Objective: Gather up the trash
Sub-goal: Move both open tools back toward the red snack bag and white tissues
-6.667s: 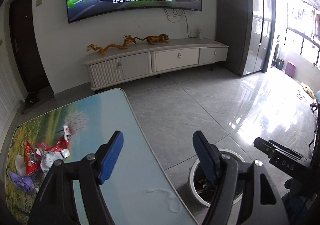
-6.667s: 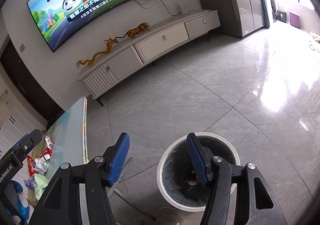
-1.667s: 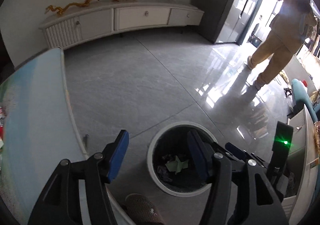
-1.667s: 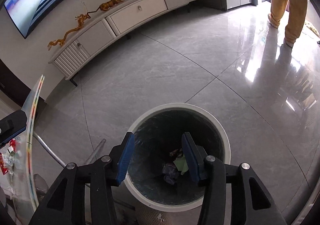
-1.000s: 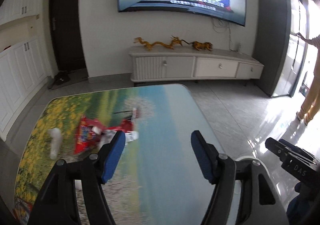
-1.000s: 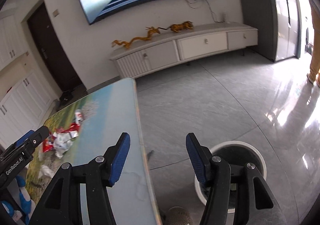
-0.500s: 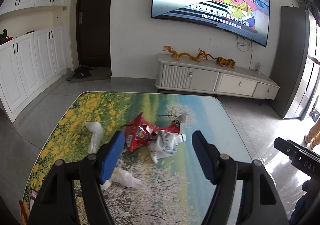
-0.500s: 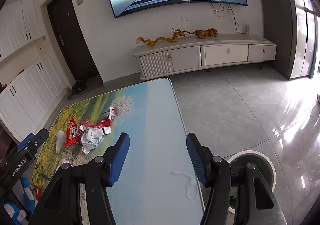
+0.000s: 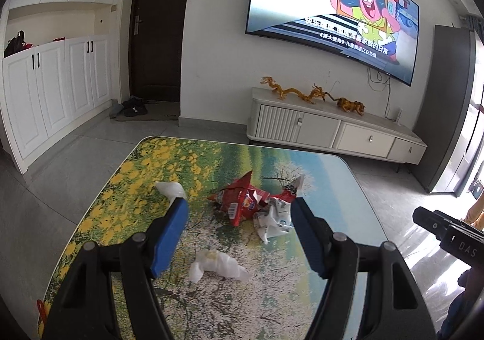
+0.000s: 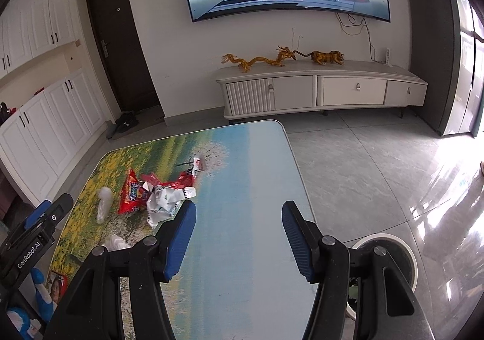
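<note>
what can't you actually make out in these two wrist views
- Trash bin: right wrist view, mostly behind the right hand-held gripper; contents unreadable.
- White wad: left wrist view, partly behind a finger of the left hand-held gripper.
- Red snack wrapper: print too small to read.
- Table: near edge cut off by both frames.

Left gripper (image 9: 239, 219) above the near part of the tabletop (image 9: 332, 176), blue fingers (image 9: 169, 231) spread, nothing between them. Mid-tabletop: torn red snack wrapper (image 9: 239, 201) touching a crumpled white wrapper (image 9: 272, 220) on its right. White tissue wad (image 9: 217, 264) nearer the near edge. Another white wad (image 9: 169, 188) toward the left edge, partly behind the left finger.
</note>
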### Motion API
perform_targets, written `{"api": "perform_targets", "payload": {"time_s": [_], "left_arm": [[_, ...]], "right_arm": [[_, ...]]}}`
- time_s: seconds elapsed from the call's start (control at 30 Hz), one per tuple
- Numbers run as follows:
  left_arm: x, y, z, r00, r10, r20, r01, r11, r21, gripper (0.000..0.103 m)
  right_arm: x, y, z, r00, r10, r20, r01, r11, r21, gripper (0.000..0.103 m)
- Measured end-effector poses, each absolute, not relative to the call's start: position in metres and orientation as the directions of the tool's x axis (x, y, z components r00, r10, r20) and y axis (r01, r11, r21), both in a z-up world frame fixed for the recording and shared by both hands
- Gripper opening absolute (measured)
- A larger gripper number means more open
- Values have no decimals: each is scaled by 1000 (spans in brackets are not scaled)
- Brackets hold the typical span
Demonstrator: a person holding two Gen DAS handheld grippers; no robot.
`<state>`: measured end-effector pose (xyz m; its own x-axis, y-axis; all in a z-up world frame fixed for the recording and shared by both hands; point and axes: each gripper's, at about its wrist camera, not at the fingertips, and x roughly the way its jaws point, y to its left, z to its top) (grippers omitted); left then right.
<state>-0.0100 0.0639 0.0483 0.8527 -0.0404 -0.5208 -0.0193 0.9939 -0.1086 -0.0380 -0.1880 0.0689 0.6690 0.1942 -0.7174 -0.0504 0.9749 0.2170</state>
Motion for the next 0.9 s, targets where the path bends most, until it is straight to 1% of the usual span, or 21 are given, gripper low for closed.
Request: {"api": "perform_targets", "payload": {"time_s": [0.5,0.7,0.8,0.9], "left_arm": [[-26,94,48,857,-16,-515,-54,991,-121,69],[-21,107,46,846,-9,-533,-63,991,-117,69],[-15,118,54,846,-15,-533,-53,992,-113,69],[-11,130,69,859,-9,-512,-50,994,-101,69]], "right_arm": [[-41,-149,82,673,227,-704,-116,973,202,57],[-36,-141,87,669,261,-695,-148,964,220,57],[-29,-138,92,670,281,-687,-167,959,229,57],[-19,-138,101,681,300,-669,-180,953,243,57]]}}
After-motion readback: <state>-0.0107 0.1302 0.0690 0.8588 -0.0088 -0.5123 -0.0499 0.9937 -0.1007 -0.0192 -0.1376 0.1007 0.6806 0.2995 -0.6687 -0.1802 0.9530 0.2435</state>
